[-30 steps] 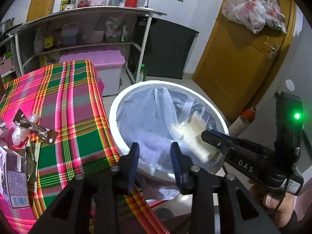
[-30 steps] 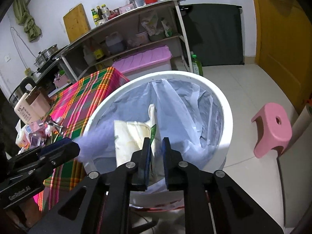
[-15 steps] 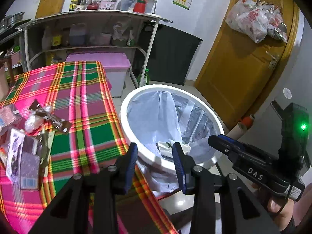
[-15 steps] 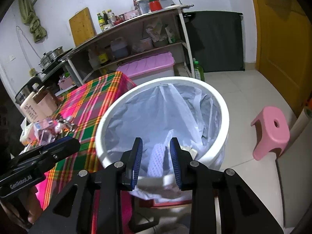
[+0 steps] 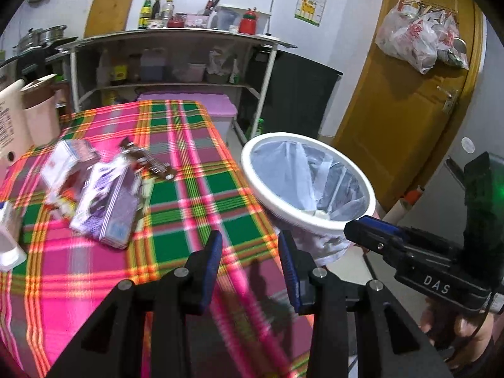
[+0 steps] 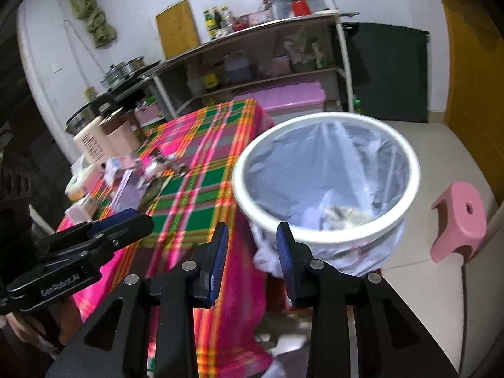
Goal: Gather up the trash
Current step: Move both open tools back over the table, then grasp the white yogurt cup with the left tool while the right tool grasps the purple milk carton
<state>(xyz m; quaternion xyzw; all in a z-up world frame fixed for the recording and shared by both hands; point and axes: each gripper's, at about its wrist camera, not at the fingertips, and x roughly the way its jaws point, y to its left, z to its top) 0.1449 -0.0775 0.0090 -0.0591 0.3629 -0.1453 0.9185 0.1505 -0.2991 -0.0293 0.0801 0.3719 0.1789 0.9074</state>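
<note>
- The trash is sitting in two places relative to the white bin (image 6: 406, 170): crumpled pieces are already lying at the bottom of its plastic liner (image 6: 315, 170), and a heap of wrappers and cartons (image 5: 104, 201) is waiting on the plaid tablecloth (image 5: 195, 201) to the bin's left.
- The bin is standing just beside the table's edge, I judge so each drop is a short carry.
- My right gripper (image 6: 252, 245) is hanging before the bin's near rim; its jaws have just been opening and nothing is between them, so it is free for another piece.
- My left gripper (image 5: 249, 249) is pointing at the cloth left of the bin, jaws parted and gripping nothing, I judge ready for the heap.
</note>
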